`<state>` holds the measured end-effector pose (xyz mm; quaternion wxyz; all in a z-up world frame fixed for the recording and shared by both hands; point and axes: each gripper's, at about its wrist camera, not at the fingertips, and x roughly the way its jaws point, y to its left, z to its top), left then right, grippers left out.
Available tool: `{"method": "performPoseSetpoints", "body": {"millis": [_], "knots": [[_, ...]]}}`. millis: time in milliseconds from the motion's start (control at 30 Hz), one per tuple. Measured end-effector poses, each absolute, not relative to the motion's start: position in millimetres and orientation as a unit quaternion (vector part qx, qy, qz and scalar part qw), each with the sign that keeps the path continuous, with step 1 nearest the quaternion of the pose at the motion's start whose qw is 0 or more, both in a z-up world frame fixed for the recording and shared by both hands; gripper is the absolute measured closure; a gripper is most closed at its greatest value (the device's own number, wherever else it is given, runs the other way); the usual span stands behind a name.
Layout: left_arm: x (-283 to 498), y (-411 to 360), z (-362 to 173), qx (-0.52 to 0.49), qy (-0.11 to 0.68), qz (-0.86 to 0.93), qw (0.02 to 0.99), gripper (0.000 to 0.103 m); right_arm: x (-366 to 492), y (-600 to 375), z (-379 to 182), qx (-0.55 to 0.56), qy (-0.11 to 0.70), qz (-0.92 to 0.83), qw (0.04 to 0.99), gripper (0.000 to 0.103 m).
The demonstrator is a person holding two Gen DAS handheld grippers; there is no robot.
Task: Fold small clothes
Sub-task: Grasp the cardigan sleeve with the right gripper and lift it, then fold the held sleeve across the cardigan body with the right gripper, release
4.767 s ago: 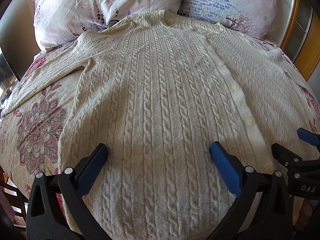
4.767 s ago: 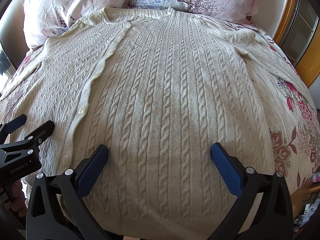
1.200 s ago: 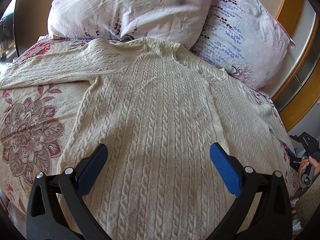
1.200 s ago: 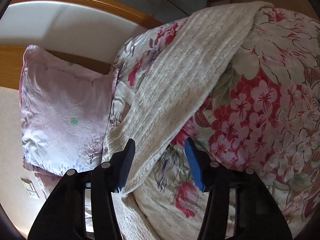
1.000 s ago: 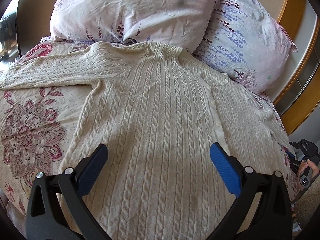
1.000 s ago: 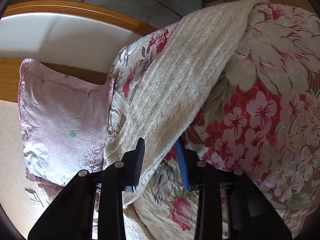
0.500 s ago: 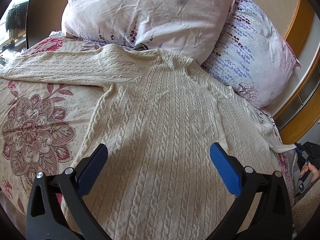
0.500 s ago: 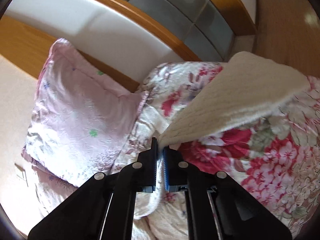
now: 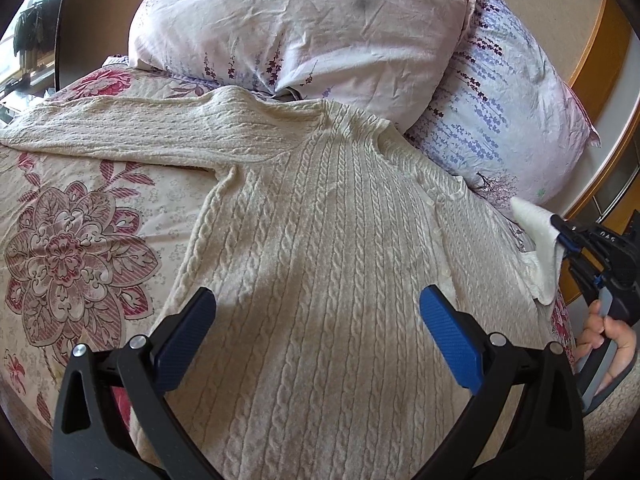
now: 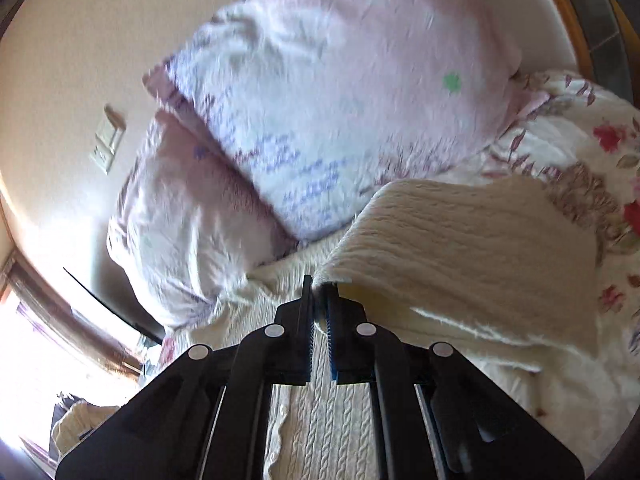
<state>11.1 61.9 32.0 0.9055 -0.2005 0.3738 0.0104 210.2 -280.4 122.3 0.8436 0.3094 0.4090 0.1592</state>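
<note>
A cream cable-knit cardigan [image 9: 320, 248] lies flat on a floral bedspread [image 9: 80, 240], its left sleeve [image 9: 112, 136] stretched out to the left. My left gripper [image 9: 316, 328] is open and empty, hovering over the cardigan's lower body. My right gripper [image 10: 319, 292] is shut on the edge of the cardigan's right sleeve [image 10: 460, 248] and holds it lifted above the bed. In the left wrist view the right gripper [image 9: 568, 240] shows at the right edge with the raised sleeve [image 9: 540, 256] in it.
Two floral pillows [image 9: 300, 28] [image 9: 500, 112] lean at the head of the bed, just beyond the collar. A wooden bed frame [image 9: 600, 52] curves along the right. A window and dark frame [image 9: 36, 40] are at the far left.
My right gripper closed on the right sleeve at the bed's side and has lifted it up and inward over the bed. My left gripper stayed open and drew back slightly.
</note>
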Motion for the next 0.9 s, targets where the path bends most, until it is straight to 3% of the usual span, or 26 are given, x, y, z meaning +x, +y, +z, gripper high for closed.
{"method": "performPoseSetpoints", "body": {"millis": [433, 500, 667, 800, 900], "knots": [[1, 76, 29, -0.213, 0.375, 0.026, 0.902, 0.002, 197, -216, 57, 0.248, 0.546, 0.166, 0.783, 0.093], [1, 76, 29, -0.211, 0.375, 0.025, 0.902, 0.002, 193, -224, 64, 0.257, 0.549, 0.172, 0.776, 0.076], [2, 75, 29, -0.208, 0.377, 0.020, 0.902, 0.002, 170, -286, 106, 0.335, 0.479, 0.136, 0.800, 0.054], [3, 75, 26, -0.212, 0.383, 0.017, 0.899, 0.002, 160, -351, 116, 0.380, 0.436, 0.019, 0.816, 0.052], [5, 75, 24, -0.213, 0.385, 0.014, 0.898, 0.002, 165, -382, 91, 0.432, 0.458, -0.038, 0.776, 0.052]]}}
